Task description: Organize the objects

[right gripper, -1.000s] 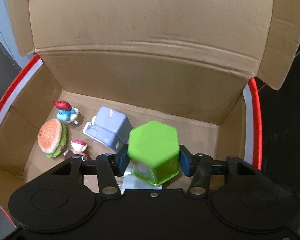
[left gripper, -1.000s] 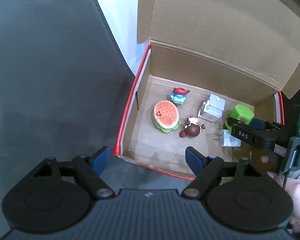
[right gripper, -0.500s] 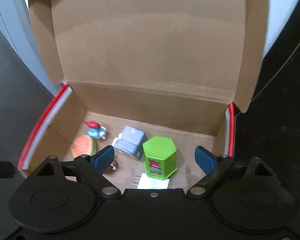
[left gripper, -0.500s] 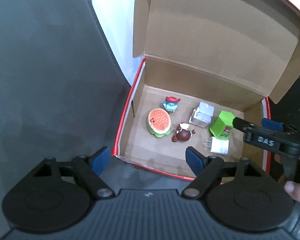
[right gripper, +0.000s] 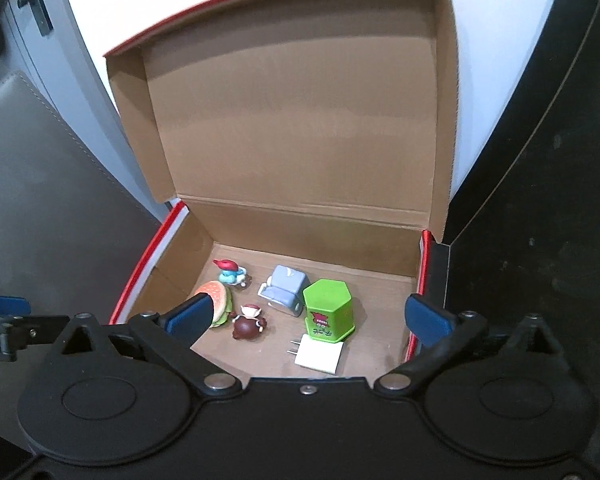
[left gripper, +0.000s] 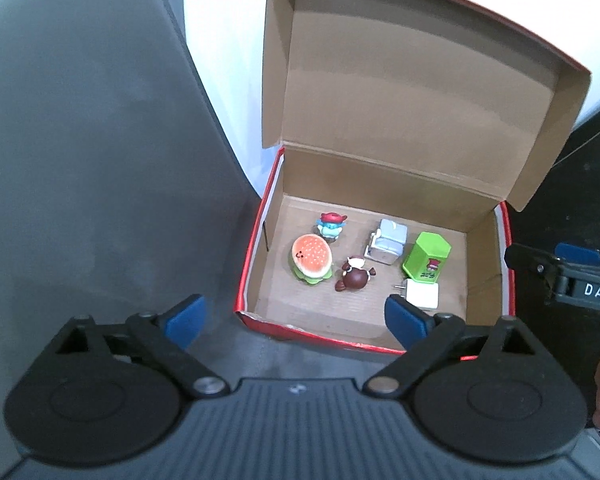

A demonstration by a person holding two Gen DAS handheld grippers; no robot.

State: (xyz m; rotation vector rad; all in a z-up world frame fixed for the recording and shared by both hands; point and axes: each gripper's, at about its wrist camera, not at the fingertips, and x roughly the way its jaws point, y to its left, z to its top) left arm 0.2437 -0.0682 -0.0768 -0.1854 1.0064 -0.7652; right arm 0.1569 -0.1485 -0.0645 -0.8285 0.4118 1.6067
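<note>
Left wrist view: the left gripper hangs above the near edge of a box, its jaws wide apart after just opening further, nothing between them. Inside the box, near to far: a white charger, a brown figure, a burger toy, a green hexagonal tub touching the charger, a grey toy, a blue figure. Beyond them the lid stands upright. At the right edge the right gripper also hangs above the box, its jaws just opened wide and empty.
</note>
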